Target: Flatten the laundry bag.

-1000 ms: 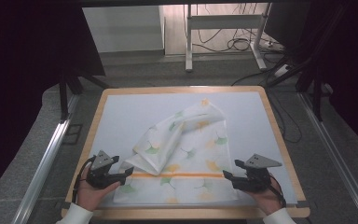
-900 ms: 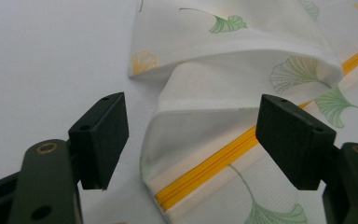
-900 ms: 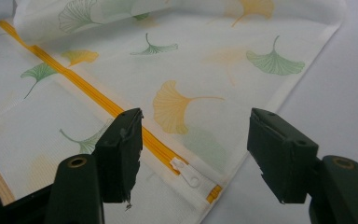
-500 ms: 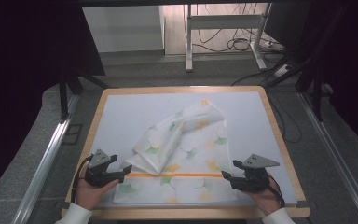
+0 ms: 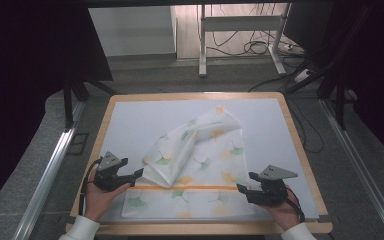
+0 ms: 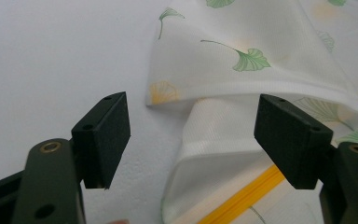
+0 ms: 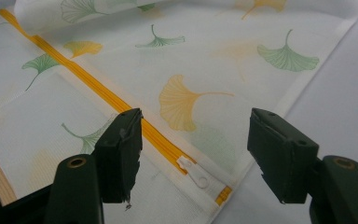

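Both grippers have shifted a little since the earlier frames: the left gripper [image 5: 139,173] has edged in toward the cloth's folded edge, and the right gripper [image 5: 240,188] has settled at the cloth's near right end. A white mesh laundry bag printed with green and yellow ginkgo leaves [image 5: 200,165] lies on the white surface [image 5: 130,125], toward its near edge and roughly midway between the left and right edges. Its far part is folded over in a loose flap, and an orange zipper [image 5: 190,187] runs across it parallel to the near edge. In the left gripper view, the released jaws stand wide apart, framing the folded edge of the bag [image 6: 242,93] without touching it. In the right gripper view, the jaws are likewise released, spread on either side of the zipper's white pull tab [image 7: 193,172] near the bag's corner.
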`<control>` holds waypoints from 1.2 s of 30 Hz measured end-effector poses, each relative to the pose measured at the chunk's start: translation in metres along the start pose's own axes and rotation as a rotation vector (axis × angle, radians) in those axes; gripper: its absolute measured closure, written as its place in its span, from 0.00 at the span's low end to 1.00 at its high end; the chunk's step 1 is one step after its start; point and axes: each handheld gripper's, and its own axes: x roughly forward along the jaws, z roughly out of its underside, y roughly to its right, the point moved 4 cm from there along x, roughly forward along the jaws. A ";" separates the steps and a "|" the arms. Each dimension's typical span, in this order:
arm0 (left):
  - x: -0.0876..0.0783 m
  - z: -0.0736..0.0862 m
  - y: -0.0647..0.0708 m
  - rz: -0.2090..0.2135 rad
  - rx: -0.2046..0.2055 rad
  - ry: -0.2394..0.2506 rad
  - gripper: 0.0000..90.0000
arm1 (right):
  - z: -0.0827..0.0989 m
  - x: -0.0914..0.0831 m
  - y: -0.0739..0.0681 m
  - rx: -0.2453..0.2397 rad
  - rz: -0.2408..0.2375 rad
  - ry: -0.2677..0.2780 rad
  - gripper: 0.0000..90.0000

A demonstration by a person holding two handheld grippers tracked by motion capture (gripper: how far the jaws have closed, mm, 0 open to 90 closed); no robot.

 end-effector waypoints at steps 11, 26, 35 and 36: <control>0.007 -0.009 -0.008 -0.016 -0.007 -0.004 0.29 | 0.001 0.000 0.000 -0.002 -0.007 -0.006 0.39; 0.033 -0.027 -0.009 -0.035 0.033 -0.036 0.27 | 0.001 0.001 0.002 -0.003 0.018 -0.023 0.40; 0.054 -0.035 -0.018 -0.001 -0.010 -0.076 0.26 | 0.002 0.001 0.003 -0.005 0.023 -0.029 0.40; 0.056 -0.035 -0.018 0.000 -0.008 -0.081 0.26 | 0.002 0.001 0.003 -0.004 0.023 -0.031 0.40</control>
